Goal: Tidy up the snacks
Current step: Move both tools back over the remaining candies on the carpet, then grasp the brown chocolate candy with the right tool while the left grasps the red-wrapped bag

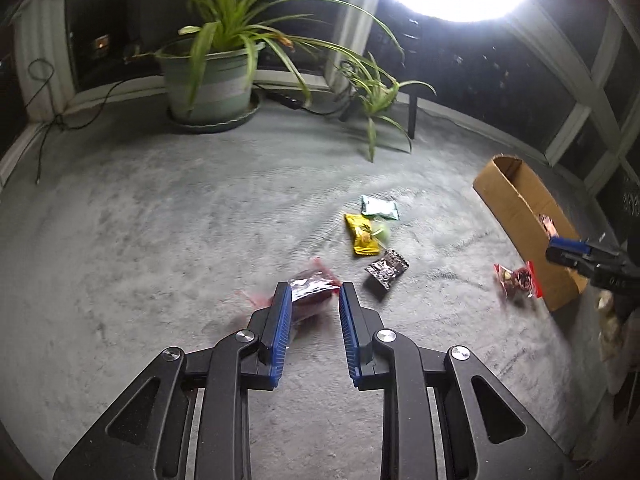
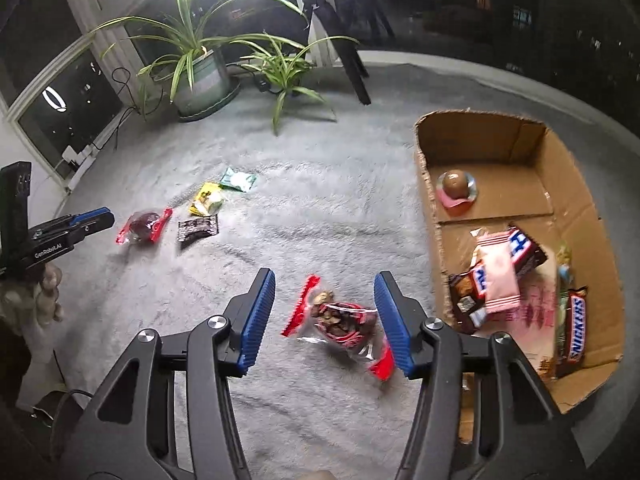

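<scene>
Straddling a red-edged clear snack bag (image 2: 344, 324) on the grey carpet (image 2: 320, 220), the right gripper (image 2: 324, 280) stands spread, pads clear of it. The left gripper (image 1: 310, 292) stands narrowly spread around another red packet (image 1: 310, 286); contact unclear. Beyond, the cardboard box (image 2: 430, 200) holds a Snickers bar (image 2: 576, 330), pink-striped wrapper (image 2: 498, 276) and round chocolate (image 2: 454, 182)

A: The carpet (image 2: 320, 216) is a pale grey pile, matt and rough, with brush marks across it.

B: The cardboard box (image 2: 576, 184) is plain brown corrugated board, dull, with ragged cut edges.

A: The red-edged clear snack bag (image 2: 344, 320) is glossy, crinkled plastic film. The Snickers bar (image 2: 576, 328) wrapper shines too.

B: The right hand-held gripper (image 2: 324, 312) has matt black plastic arms, ribbed blue pads (image 2: 256, 320) and bright metal pivots.
</scene>
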`<state>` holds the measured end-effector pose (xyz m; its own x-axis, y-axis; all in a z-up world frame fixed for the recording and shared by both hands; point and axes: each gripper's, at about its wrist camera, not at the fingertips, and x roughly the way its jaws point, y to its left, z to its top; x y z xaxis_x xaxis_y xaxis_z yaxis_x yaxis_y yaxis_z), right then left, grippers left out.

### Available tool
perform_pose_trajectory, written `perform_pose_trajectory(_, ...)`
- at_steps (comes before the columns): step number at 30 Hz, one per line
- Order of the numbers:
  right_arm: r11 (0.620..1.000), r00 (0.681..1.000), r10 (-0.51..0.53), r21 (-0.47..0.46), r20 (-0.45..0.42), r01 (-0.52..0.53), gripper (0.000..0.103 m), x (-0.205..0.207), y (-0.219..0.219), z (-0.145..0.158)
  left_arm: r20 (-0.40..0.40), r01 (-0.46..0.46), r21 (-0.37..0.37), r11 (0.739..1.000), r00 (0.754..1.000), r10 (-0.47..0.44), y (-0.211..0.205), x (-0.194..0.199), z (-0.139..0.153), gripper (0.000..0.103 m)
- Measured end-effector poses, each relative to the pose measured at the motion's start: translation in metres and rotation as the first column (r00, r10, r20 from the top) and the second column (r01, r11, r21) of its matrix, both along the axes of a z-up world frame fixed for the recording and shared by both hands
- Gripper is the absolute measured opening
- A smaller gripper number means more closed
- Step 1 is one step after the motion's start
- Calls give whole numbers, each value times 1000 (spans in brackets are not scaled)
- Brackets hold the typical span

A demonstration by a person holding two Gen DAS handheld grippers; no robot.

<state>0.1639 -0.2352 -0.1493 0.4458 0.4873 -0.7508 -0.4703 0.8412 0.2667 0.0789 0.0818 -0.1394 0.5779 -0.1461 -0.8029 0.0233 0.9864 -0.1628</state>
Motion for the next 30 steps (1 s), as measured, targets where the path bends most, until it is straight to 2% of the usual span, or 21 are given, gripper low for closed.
perform_pose_trajectory(4, 998, 998, 56, 7, 4, -57, 55, 0, 18, 3, -15, 32, 2, 999, 999, -32, 1, 1, -3, 22)
perform_pose_trajectory(9, 982, 982, 190, -20, 11, -190, 55, 1, 62, 4, -29, 81, 25, 996, 996, -80, -5, 4, -7, 23)
perform_pose_trajectory(14, 942, 943, 333, -57, 9, -332, 55, 4, 113, -5, -28, 100, 58, 993, 995, -99, -7, 7, -11, 23)
perform_pose_trajectory(18, 900, 905, 426, -108, 5, -423, 55, 10, 149, -15, -40, 117, 84, 990, 993, -114, -4, 10, -14, 33)
perform_pose_trajectory(22, 873, 882, 471, -142, 1, -466, 55, 21, 172, -24, -53, 131, 83, 988, 990, -127, 0, 13, -17, 33)
perform_pose_trajectory(30, 842, 846, 530, -76, -63, -534, 55, 45, 194, -38, -47, 108, 44, 993, 993, -106, 12, 12, -15, 33)
